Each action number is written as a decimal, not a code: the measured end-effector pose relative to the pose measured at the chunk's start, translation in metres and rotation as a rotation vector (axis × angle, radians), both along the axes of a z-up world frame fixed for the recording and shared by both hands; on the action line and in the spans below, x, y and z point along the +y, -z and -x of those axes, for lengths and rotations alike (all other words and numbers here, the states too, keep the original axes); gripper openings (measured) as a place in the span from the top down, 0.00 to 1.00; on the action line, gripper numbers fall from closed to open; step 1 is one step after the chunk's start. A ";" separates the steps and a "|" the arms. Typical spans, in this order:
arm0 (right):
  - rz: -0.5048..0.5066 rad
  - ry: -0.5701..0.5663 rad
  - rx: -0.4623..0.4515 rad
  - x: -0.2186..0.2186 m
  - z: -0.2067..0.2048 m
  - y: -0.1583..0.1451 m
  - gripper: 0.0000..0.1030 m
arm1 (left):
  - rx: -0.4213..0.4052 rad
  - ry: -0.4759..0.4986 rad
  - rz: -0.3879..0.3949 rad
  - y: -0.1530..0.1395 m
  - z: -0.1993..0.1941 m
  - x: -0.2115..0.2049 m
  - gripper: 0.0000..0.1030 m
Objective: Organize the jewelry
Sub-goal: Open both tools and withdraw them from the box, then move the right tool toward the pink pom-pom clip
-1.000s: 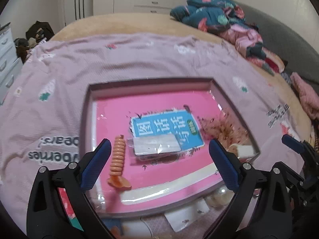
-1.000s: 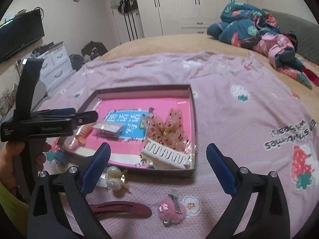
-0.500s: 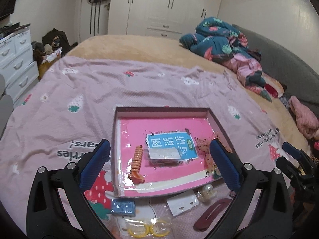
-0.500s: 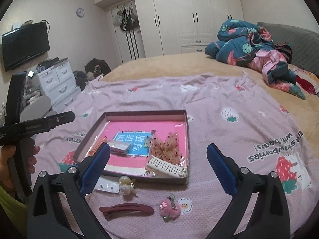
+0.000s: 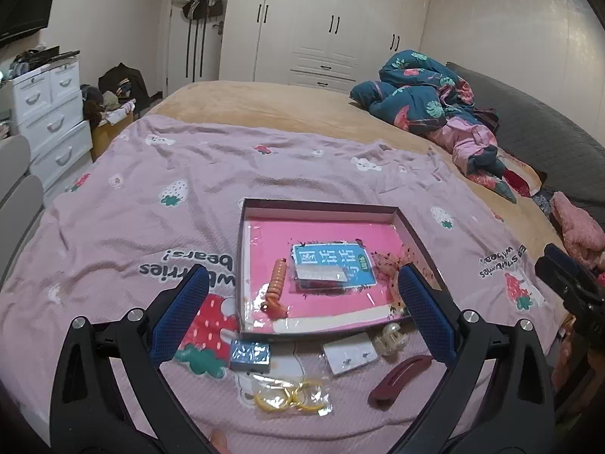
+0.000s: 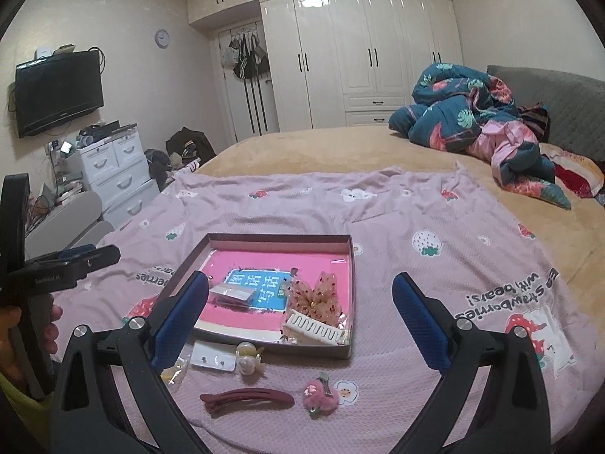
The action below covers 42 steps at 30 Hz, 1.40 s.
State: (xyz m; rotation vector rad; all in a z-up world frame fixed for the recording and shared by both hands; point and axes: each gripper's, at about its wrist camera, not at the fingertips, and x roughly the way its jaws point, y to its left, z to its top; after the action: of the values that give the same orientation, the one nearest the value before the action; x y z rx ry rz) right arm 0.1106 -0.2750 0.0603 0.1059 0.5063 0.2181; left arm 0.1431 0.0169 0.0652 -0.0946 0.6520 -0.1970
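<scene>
Left tool (image 5: 302, 310): wide open, holding nothing, up over the near edge of the box.
Box (image 5: 332, 206): flat on the pink blanket (image 5: 151, 174) on the bed, pink inside.
Already in, left view: orange spiral tie (image 5: 277, 283), small clear packet (image 5: 321, 275) on top of the blue card (image 5: 334, 264).
Left out, left view: little blue packet (image 5: 250, 355) just outside the near wall, yellow rings in a bag (image 5: 291, 399), white earring card (image 5: 349, 352), pearl clip (image 5: 391, 336), dark red hair clip (image 5: 401, 376).

Right tool (image 6: 300, 321): wide open too, holding nothing, up over the near side of the box.
Already in, right view: spotty bow (image 6: 319, 297) and white claw clip (image 6: 312, 327) in the near right corner of the box.
Left out, right view: dark red hair clip, fluffy pink clip (image 6: 320, 397), pearl clip and earring card, all near the front wall on the blanket.

How far along: looks about half done, five things in, about six to go.
Next pick: cannot tell which one.
</scene>
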 end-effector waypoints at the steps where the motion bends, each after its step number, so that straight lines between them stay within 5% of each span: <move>1: 0.002 -0.003 -0.004 0.001 0.002 -0.001 0.06 | 0.000 -0.001 -0.002 0.000 0.003 0.001 0.09; 21: 0.043 -0.102 0.032 0.023 0.022 0.013 0.04 | 0.048 -0.075 -0.002 0.023 0.048 0.040 0.09; 42: 0.105 -0.142 0.132 0.026 0.041 0.049 0.04 | 0.151 -0.031 -0.052 0.062 0.066 0.027 0.09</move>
State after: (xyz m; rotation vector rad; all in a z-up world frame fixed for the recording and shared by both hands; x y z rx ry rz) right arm 0.0694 -0.2488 0.0108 -0.0187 0.6563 0.3245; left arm 0.0770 0.0434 0.0034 -0.0700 0.8052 -0.1441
